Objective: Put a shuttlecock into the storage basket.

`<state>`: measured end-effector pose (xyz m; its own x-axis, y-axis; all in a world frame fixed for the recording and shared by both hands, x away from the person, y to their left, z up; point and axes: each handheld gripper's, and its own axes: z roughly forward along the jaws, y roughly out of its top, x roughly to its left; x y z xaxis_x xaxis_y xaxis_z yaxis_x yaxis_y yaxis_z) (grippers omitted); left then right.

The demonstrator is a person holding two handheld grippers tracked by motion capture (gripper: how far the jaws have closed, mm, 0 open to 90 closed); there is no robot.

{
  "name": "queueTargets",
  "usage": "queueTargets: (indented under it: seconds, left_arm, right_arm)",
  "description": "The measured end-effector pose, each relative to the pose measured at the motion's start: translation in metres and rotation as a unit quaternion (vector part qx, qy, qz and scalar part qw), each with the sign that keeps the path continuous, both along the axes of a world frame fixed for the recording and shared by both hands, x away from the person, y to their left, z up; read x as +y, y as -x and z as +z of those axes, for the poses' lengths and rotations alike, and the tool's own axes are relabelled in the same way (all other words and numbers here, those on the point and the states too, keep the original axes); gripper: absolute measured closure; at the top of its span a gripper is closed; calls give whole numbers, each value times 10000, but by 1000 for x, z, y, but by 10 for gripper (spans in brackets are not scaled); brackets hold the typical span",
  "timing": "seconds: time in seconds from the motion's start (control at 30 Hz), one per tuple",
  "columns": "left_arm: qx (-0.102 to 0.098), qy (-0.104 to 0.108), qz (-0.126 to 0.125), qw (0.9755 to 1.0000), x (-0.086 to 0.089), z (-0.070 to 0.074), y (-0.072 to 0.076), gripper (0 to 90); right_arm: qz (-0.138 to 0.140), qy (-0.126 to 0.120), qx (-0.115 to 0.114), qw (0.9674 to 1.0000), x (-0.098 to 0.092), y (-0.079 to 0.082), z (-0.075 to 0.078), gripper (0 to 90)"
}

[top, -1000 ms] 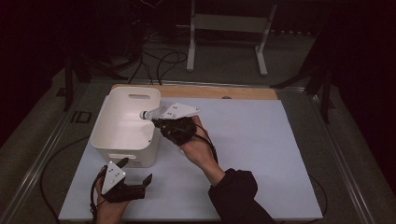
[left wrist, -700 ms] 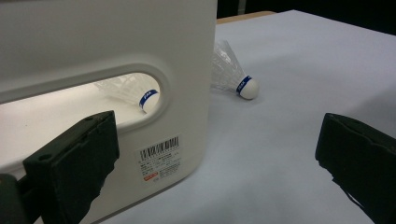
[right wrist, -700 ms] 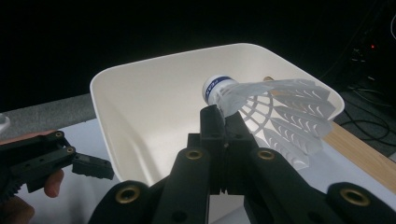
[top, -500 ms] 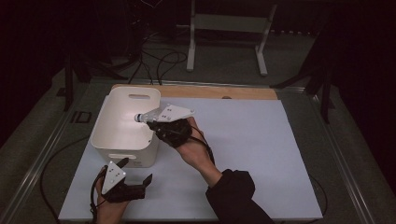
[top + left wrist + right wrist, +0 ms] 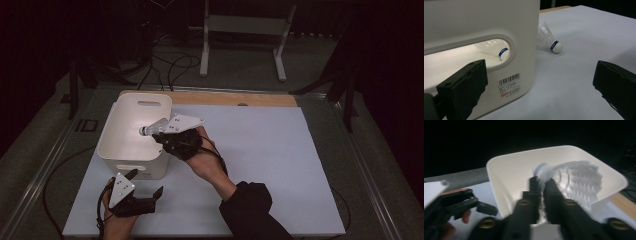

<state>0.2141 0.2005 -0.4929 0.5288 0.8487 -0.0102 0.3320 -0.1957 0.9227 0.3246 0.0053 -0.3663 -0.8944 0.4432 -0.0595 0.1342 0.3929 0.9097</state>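
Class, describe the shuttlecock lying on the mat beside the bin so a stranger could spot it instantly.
Find the white bin on the pale mat. Just past its corner a white shuttlecock lies on its side. Unlike the second shuttlecock seen through the bin's handle slot, it is outside the bin.

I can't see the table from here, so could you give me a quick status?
Right gripper over white bin, jaws just easing open, shuttlecock between them. Left gripper open, idle. Nothing blocking.
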Motion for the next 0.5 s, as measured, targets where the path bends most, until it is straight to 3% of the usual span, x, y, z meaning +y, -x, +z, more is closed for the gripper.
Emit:
queueTargets:
  seconds: [0.03, 0.07, 0.1, 0.17, 0.5]
  left_arm:
    - [2, -1, 0, 10000, 0, 0, 0, 1]
    - [1, -2, -2, 10000, 0, 0, 0, 1]
    - [1, -2, -2, 10000, 0, 0, 0, 1]
    - [-2, -2, 2, 10000, 0, 0, 0, 1]
    - [2, -30, 6, 10000, 0, 0, 0, 1]
  right_arm:
    - [96, -34, 83, 9999, 0, -1, 0, 690]
    - [141, -93, 178, 9997, 0, -2, 0, 632]
    - [141, -93, 178, 9997, 0, -2, 0, 632]
    - [71, -142, 231, 9996, -3, -5, 0, 471]
    - [-386, -60, 247, 9989, -12, -10, 0, 191]
